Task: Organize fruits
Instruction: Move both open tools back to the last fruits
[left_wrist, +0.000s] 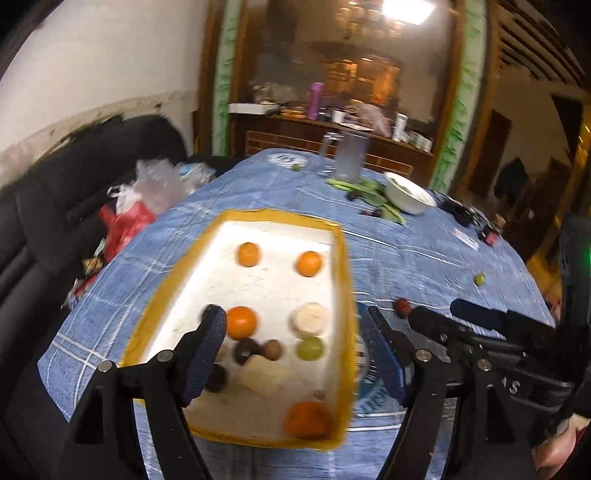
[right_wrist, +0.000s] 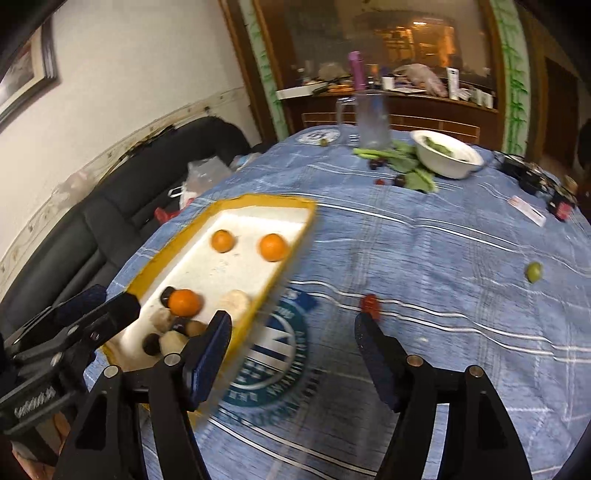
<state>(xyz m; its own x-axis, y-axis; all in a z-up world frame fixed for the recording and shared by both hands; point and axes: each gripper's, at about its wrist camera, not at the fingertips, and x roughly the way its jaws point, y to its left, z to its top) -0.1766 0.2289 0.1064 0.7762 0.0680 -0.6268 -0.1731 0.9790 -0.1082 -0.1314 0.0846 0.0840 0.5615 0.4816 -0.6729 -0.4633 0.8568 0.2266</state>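
So the fruit is mostly living in that shallow white tray with the yellow rim (left_wrist: 334, 266) on the blue checked tablecloth (left_wrist: 424, 258). Looks like you're laying it out as a grid: two oranges along the far row (left_wrist: 248, 254) (left_wrist: 308, 263), another orange (left_wrist: 241, 322) and a pale round thing (left_wrist: 311, 320) in the next row, a green fruit (left_wrist: 310, 349) under that. Then there's a jumbled clump of dark and brown fruit (left_wrist: 246, 350) near the middle and one more orange (left_wrist: 308, 419) in the near corner, so my guess is that bunch hasn't been sorted into spots yet.

Stragglers are outside the tray too: a small red fruit (right_wrist: 370, 305) on the cloth just past your right gripper's tips, and a green one (right_wrist: 534, 272) well off to the right. Those probably need to come in.

Your left gripper (left_wrist: 295, 354) hangs over the tray with its jaws spread wide and nothing between them. One finger sits in front of the orange but I wouldn't call that a grip. Your right gripper (right_wrist: 291, 347) is also wide open and empty, over bare cloth just beside the tray's edge, pointing down at an angle toward the red fruit. Both views are a bit smeared, so whether either finger actually touches anything, I can't tell.
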